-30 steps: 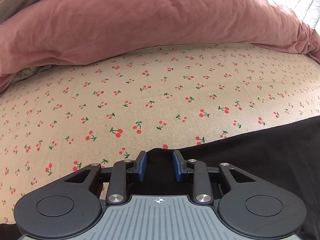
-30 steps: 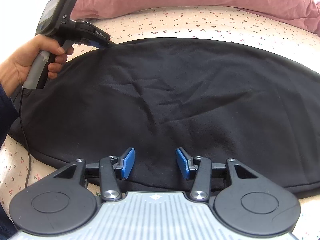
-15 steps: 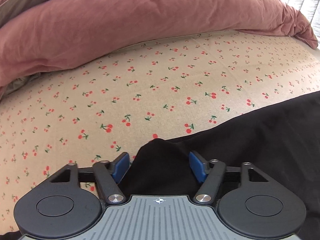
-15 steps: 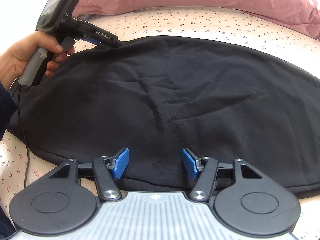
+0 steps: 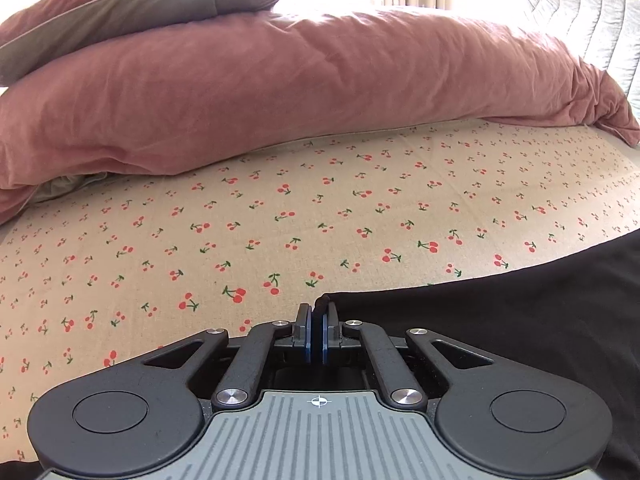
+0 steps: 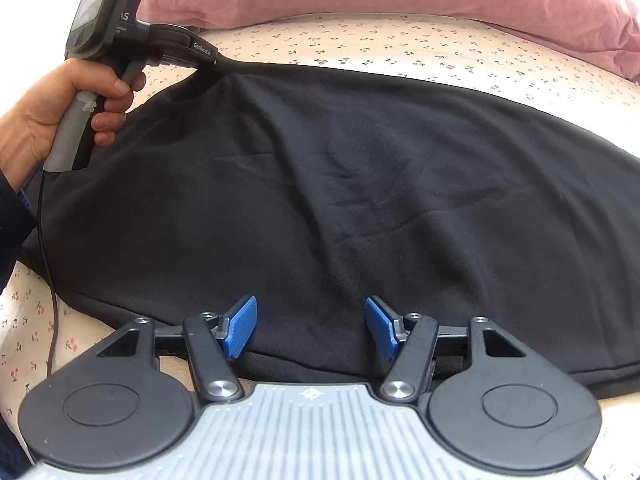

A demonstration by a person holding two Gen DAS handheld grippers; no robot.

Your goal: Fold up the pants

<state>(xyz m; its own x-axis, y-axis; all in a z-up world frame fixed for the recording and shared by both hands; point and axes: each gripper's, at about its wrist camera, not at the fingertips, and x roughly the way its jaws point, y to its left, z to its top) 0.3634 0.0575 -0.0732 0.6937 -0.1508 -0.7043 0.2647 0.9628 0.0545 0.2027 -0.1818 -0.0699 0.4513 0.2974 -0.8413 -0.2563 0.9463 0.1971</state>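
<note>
Black pants [image 6: 340,184] lie spread across a bed. My left gripper [image 5: 317,316] is shut on the far corner of the pants [image 5: 500,320]; a thin ridge of black cloth shows pinched between its blue pads. The right wrist view shows that left gripper [image 6: 214,62] held by a hand at the top left, lifting the corner a little so the cloth pulls taut. Over the near hem of the pants my right gripper [image 6: 310,326] stands open, black cloth lying between its blue pads [image 6: 240,326] without their pressing on it.
The bed sheet [image 5: 240,240] is cream with small red cherries. A bulky pink duvet [image 5: 280,92] lies along the far side, a pillow [image 5: 140,0] on top of it. A black cable [image 6: 50,280] hangs from the left gripper's handle across the pants' left edge.
The left gripper's jaws widened around the pants' corner, then shut on it and raised it slightly. The right gripper's jaws opened a little wider and the right hand stayed put.
</note>
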